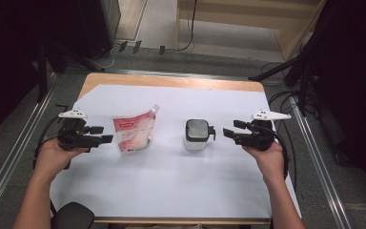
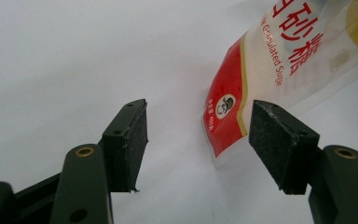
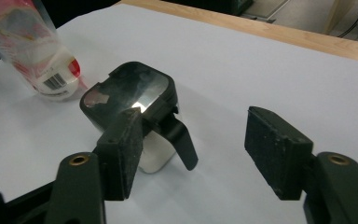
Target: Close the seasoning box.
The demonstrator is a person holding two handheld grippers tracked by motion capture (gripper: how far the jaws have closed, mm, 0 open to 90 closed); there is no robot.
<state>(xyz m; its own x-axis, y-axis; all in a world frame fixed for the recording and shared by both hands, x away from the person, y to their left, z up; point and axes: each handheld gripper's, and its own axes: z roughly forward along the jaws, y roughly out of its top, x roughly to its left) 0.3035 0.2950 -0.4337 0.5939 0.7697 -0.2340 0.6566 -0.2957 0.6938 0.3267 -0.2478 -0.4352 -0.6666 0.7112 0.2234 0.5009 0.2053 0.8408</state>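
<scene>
Sugar pouch (image 1: 134, 132) lies left of the counter's (image 1: 171, 191) middle, the black-lidded jar (image 1: 197, 134) right of it. Our left claw (image 1: 106, 134) and right claw (image 1: 228, 129) gape wide, empty, each beside its item; we judge grasping remains undone.

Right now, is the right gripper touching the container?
Apart. The high view shows white paper between the right gripper and the container; the right gripper view shows its jaws open, nothing between them.
</scene>
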